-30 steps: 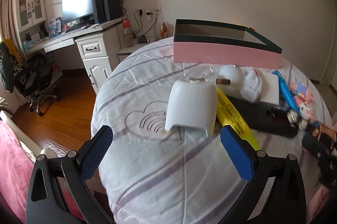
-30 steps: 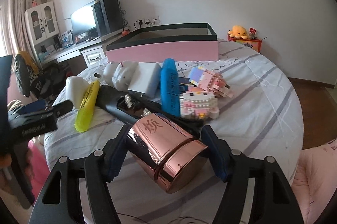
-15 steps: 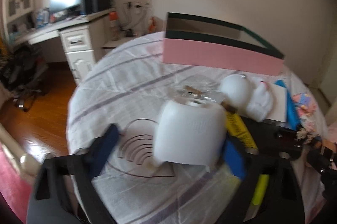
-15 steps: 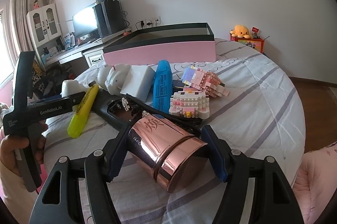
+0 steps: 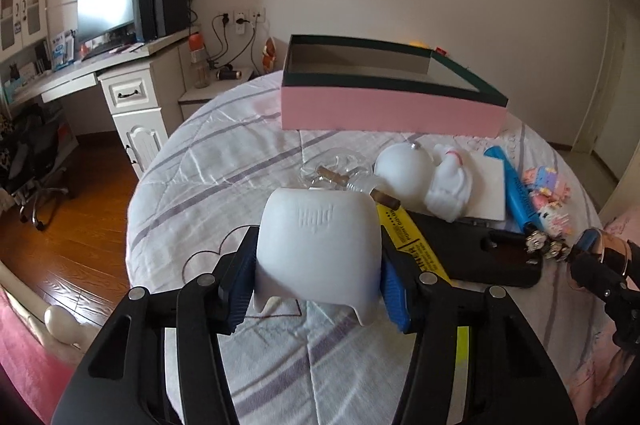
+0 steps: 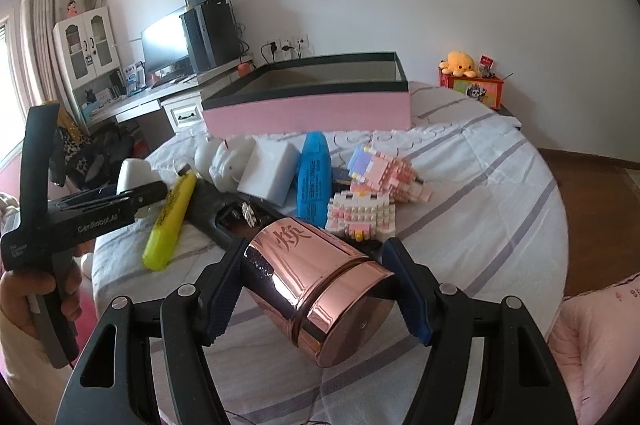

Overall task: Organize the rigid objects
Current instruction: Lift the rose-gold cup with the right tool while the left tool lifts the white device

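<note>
My left gripper (image 5: 316, 281) is shut on a white plastic footed object (image 5: 318, 249), lifted slightly off the round table; it also shows at the left of the right wrist view (image 6: 134, 175). My right gripper (image 6: 320, 289) is shut on a rose-gold metal canister (image 6: 316, 285) lying tilted. A pink open box with a dark rim (image 5: 392, 105) (image 6: 308, 109) stands at the table's far side. Between lie a yellow marker (image 6: 170, 221), a blue marker (image 6: 314, 181), a black case (image 5: 480, 253), a white figurine (image 5: 424, 177) and pink brick toys (image 6: 376, 193).
The table has a white striped cloth (image 5: 224, 161). A white block (image 6: 268, 173) and a clear glass bottle (image 5: 340, 177) lie among the objects. A desk with monitor (image 5: 108, 5) stands far left, wooden floor (image 5: 60, 225) below. A red box with a yellow plush (image 6: 470, 81) sits behind the table.
My left gripper moved forward over the white footed object and closed on it. My right gripper keeps its hold on the canister, almost unmoved.
</note>
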The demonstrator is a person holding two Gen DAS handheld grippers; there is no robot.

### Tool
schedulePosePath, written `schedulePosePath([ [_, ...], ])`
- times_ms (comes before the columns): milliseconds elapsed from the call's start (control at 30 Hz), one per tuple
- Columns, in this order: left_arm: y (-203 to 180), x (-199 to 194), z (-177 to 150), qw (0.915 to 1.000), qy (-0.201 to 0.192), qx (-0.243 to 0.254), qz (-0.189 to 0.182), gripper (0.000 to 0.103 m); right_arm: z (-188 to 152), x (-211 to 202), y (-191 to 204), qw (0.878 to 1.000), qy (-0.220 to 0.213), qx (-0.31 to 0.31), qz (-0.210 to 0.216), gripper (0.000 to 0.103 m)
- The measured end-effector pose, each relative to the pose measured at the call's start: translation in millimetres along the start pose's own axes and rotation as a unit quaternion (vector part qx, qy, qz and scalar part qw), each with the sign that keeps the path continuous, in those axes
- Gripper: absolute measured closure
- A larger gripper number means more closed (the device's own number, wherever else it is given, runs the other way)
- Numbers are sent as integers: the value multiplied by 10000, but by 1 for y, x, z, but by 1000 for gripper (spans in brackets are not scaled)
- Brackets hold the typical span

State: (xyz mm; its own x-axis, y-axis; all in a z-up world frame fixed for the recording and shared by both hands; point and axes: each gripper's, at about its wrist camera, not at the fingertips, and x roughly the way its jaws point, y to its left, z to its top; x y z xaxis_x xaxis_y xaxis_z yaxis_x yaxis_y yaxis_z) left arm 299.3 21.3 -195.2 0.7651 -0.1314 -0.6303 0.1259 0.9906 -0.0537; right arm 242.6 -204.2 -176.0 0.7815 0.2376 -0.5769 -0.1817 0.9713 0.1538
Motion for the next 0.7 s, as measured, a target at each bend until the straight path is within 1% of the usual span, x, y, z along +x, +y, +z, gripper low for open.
schedulePosePath([
  [100,-2,-13,5,9999,-102,21,6,49,8,-5,1,10000,-52,-45,-27,34],
  [167,-3,-19,8,9999,-134,34,-58,51,15,-7,2,9999,-105,-56,-46,34],
  [233,-4,-23,11,9998,-135,81,-136,63,21,-8,3,9999,-140,-77,-51,34],
  [267,-4,-23,13,9998,-112,59,-177,86,23,-7,3,9998,-149,-80,-50,34],
  [300,-1,-23,14,9998,-74,-66,-154,98,26,-5,3,9999,-134,-93,-50,34],
  [333,1,-23,14,9998,8,-32,-200,98,29,-4,4,9998,-121,-117,-55,34],
  [367,0,-21,14,9997,86,40,-214,95,30,-2,5,9998,-107,-138,-54,34],
  [400,1,-19,14,9998,76,40,-157,92,33,1,6,9998,-99,-170,-54,34],
  [433,2,-17,13,9999,75,33,-130,92,34,3,6,9998,-83,-178,-60,34],
  [467,4,-15,13,9998,74,12,-185,85,34,6,6,9998,-45,-168,-59,34],
  [500,8,-13,12,9996,115,-120,-229,66,34,9,5,9999,-5,-136,-51,34],
  [533,10,-11,9,9995,148,-180,-199,55,33,11,5,9999,12,-122,-50,34],
  [567,12,-10,5,9996,172,-188,-157,33,32,11,5,9999,27,-125,-43,34],
  [600,14,-7,1,9997,181,-157,-53,25,30,12,6,9999,45,-134,-39,34],
  [633,16,-7,-5,9998,107,-165,-40,23,29,12,6,9999,47,-132,-41,34],
  [667,17,-7,-7,9995,113,-247,-140,19,29,12,5,9999,60,-124,-33,34],
  [700,20,-6,-9,9990,160,-365,-226,20,28,13,5,9999,82,-109,-25,34],
])
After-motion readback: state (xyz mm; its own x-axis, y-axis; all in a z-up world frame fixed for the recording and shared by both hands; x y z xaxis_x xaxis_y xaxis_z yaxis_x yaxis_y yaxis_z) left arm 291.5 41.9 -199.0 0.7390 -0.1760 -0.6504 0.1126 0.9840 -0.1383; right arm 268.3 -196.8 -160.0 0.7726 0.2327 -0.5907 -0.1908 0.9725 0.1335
